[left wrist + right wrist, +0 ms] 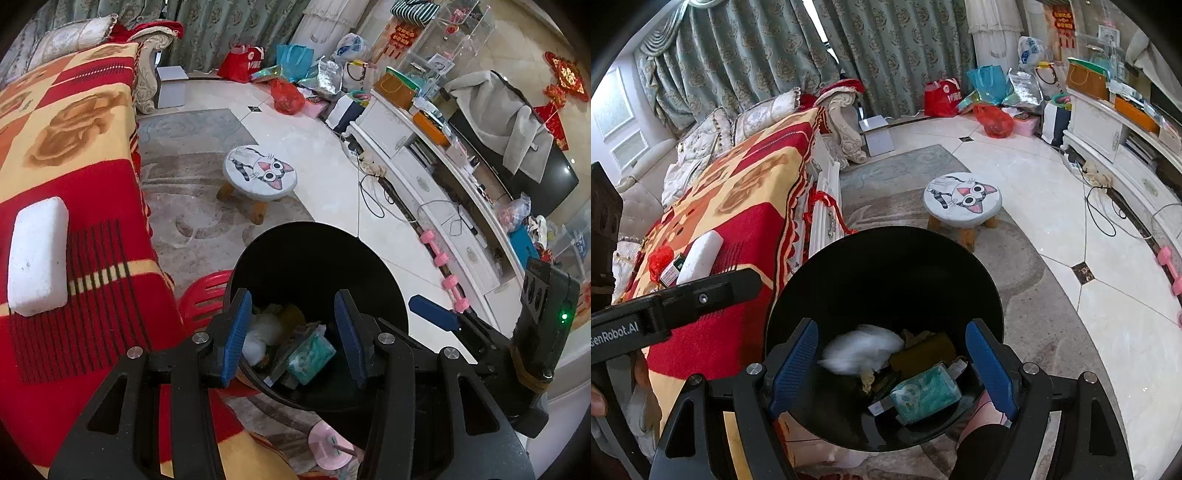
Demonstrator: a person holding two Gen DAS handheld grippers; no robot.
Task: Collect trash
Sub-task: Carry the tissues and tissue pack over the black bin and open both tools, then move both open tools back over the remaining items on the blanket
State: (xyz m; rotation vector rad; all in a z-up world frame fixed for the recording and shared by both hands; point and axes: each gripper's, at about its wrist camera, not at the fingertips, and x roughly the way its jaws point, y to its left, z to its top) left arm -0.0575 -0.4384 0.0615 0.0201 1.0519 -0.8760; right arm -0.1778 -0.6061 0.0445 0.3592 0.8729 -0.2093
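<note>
Both grippers hang over the black bin, jaws spread and empty.
Left gripper (pixel 293 332) and right gripper (pixel 892 365) frame the trash bin (pixel 886 258); white foam block (pixel 37 254) lies at nine o'clock on the red blanket (pixel 92 184).

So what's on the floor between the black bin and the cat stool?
Only bare rug between the black bin and the cat stool, clearest in the right wrist view.

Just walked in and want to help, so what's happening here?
A person is collecting trash with a gripper in each hand. The left gripper and right gripper are both open, empty and poised over the black bin, which already holds a blurred white wad and a teal packet. A white block lies on the blanket.
</note>
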